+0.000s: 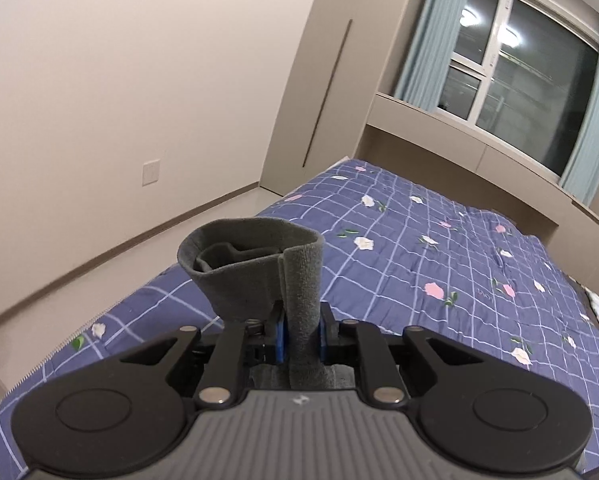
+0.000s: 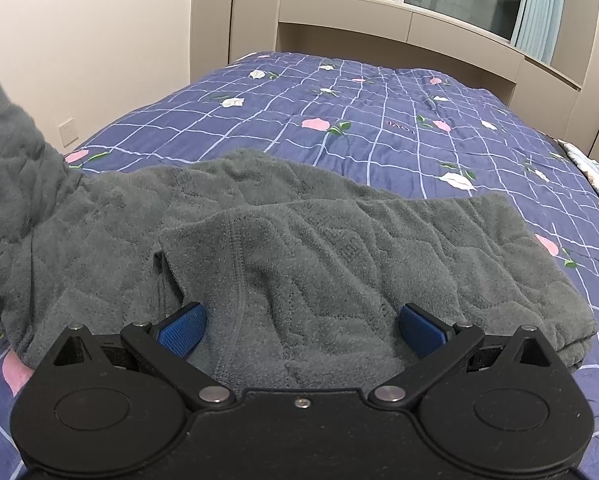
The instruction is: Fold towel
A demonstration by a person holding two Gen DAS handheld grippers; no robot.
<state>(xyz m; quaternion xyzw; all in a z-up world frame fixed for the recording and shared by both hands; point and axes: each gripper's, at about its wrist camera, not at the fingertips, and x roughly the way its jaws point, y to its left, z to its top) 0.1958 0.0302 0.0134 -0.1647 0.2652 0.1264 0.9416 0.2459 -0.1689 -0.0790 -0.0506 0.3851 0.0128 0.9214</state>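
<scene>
A grey fleece towel (image 2: 299,248) lies crumpled across the blue flowered bedspread (image 2: 339,120). Its left end rises out of the right wrist view at the upper left. My right gripper (image 2: 301,330) is open just above the towel, its blue pads (image 2: 183,330) spread wide over a stitched hem. In the left wrist view, my left gripper (image 1: 301,338) is shut on a bunched corner of the towel (image 1: 255,264), held up above the bed. The cloth curls into a loop in front of the fingers.
The bed fills the lower half of both views. A beige wall with a socket (image 1: 151,172) lies left, a window with pale blue curtains (image 1: 519,76) behind the bed's far end. A white patterned cloth (image 2: 595,172) lies at the bed's right edge.
</scene>
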